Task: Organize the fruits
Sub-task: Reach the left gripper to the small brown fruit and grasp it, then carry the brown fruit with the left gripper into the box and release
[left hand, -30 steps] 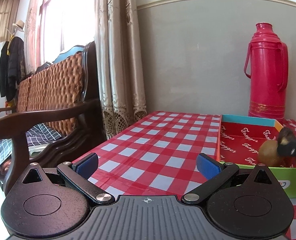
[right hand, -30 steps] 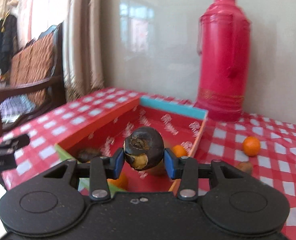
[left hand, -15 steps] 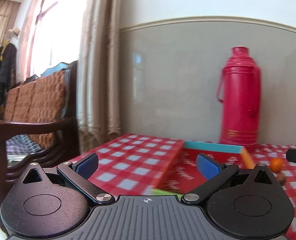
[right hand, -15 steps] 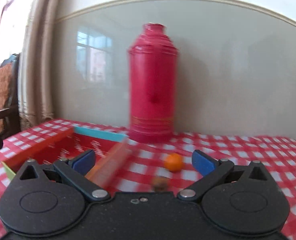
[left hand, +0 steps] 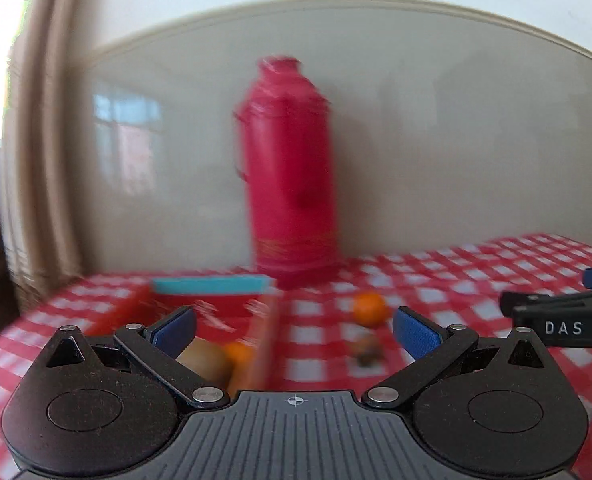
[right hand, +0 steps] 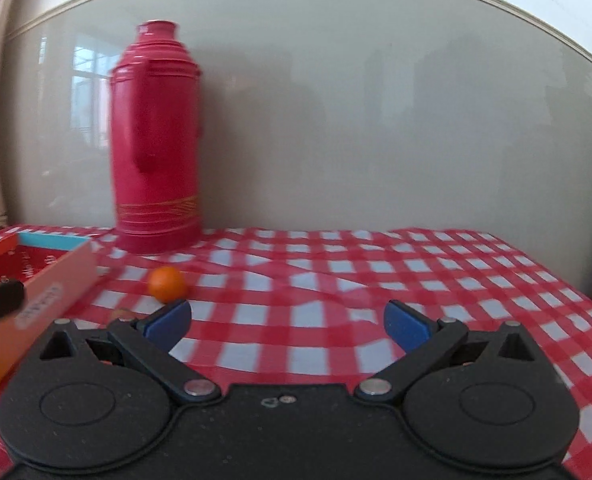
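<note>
Fruits are split between the box and the cloth: the shallow red cardboard box with a turquoise far wall (left hand: 211, 285) holds a brownish-green kiwi-like fruit (left hand: 205, 360) and a small orange fruit (left hand: 237, 354) close beside it, both near the box's right wall, though the left wrist view is blurred and little more of the inside can be made out. Outside the box, a round orange tangerine (right hand: 167, 283) sits on the red-and-white checked tabletop (right hand: 336, 280), just beyond the box's right wall, and a small dark brown fruit (left hand: 366, 350) lies near it on the cloth, nearer the camera. A tall crimson thermos flask (right hand: 155, 140) stands upright by the grey wall behind the box. The right claw (right hand: 287, 322) has just been opening and now stands with its blue pads wide apart, nothing between them but checked cloth. The left claw (left hand: 293, 328) is likewise spread wide and empty, touching nothing, with the box's right wall seen between its pads.
</note>
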### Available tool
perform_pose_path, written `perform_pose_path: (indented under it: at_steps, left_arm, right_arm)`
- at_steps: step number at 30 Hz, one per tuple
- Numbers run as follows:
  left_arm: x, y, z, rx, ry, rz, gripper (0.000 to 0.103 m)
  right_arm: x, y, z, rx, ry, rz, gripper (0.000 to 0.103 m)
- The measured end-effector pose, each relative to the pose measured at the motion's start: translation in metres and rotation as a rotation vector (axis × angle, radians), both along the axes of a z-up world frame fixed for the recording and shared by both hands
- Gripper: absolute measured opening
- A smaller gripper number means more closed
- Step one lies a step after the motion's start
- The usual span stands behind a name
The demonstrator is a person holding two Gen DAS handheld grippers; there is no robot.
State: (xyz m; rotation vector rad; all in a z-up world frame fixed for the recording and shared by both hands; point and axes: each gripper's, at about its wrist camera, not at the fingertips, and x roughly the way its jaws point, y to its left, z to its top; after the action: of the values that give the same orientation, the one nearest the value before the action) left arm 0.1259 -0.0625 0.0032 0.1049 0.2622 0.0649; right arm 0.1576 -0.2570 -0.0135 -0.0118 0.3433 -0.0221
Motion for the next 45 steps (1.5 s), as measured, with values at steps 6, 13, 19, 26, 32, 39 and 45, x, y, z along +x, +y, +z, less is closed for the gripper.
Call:
perform_pose_path:
  at_steps: [6,13,19,26,32,39,45]
  left_arm:
    - [0.031,-0.035,-0.017,0.009,0.110,-0.034,0.103]
    - [0.079,-0.040,-0.025,-0.032,0.185,-0.020,0.103]
    - [0.111,-0.038,-0.039,-0.057,0.265,-0.014,0.081]
    - [0.123,-0.033,-0.046,-0.106,0.338,-0.052,0.030]
    - [0.099,-0.030,-0.027,-0.102,0.246,-0.059,0.030]
    - [0.060,-0.006,-0.001,-0.077,0.126,-0.024,0.030]
    - [0.039,0.043,0.010,-0.074,0.085,0.072,0.030]
  right_arm:
    - [0.004,-0.038,-0.008,0.014,0.024,-0.067,0.097]
    - [0.014,-0.066,-0.012,0.053,0.046,-0.129,0.097]
    - [0.022,-0.065,-0.018,0.047,0.058,-0.123,0.097]
    - [0.025,-0.066,-0.015,0.051,0.059,-0.120,0.097]
    - [0.023,-0.061,-0.012,0.056,0.056,-0.108,0.097]
    - [0.021,-0.049,-0.008,0.040,0.058,-0.090,0.097]
    - [0.021,-0.036,-0.004,0.055,0.048,-0.076,0.097]
